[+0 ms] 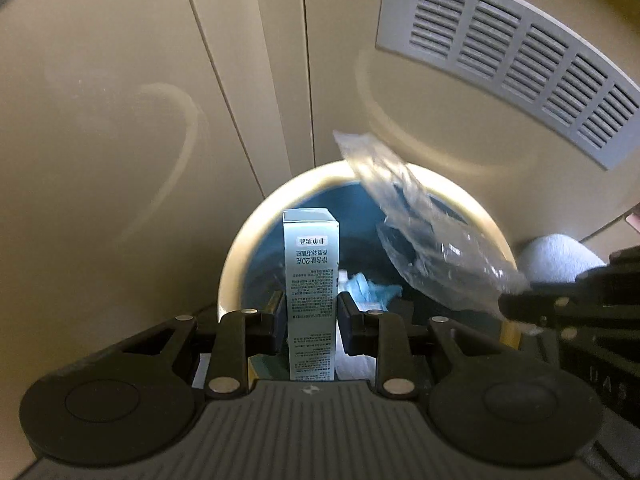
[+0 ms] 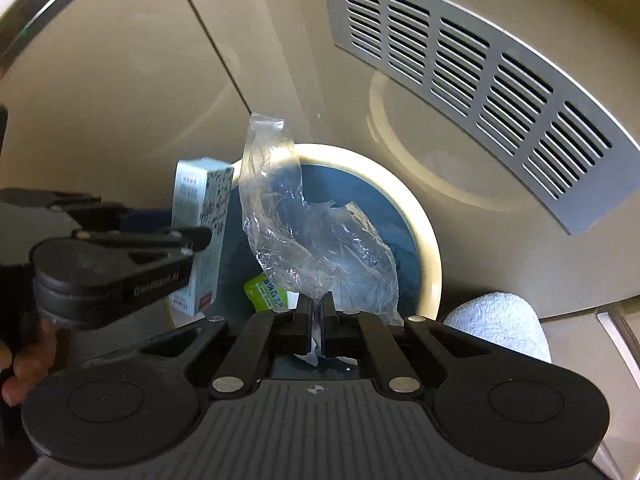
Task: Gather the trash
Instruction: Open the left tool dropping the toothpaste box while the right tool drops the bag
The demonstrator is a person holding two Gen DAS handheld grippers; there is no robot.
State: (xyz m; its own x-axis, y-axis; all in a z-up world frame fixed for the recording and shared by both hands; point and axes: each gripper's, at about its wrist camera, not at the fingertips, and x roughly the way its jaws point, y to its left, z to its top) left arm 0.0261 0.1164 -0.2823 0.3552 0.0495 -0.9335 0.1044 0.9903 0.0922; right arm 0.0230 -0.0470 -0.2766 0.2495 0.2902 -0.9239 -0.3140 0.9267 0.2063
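My left gripper [image 1: 310,316] is shut on a tall pale-green carton [image 1: 311,280] with printed text, held upright over a round bin [image 1: 240,256] with a cream rim and blue liner. The carton also shows in the right wrist view [image 2: 202,216], with the left gripper [image 2: 200,240] on it. My right gripper [image 2: 317,320] is shut on a crumpled clear plastic bag [image 2: 304,236], held above the same bin [image 2: 428,240]. The bag also shows in the left wrist view [image 1: 420,232], with the right gripper [image 1: 516,308] beside it. Blue-white trash [image 1: 368,288] and a green packet [image 2: 266,294] lie in the bin.
Beige cabinet panels [image 1: 120,120] stand behind the bin. A grey louvred vent [image 2: 460,60] is at the upper right. A white rolled towel [image 2: 500,324] lies right of the bin. A hand [image 2: 24,364] holds the left gripper.
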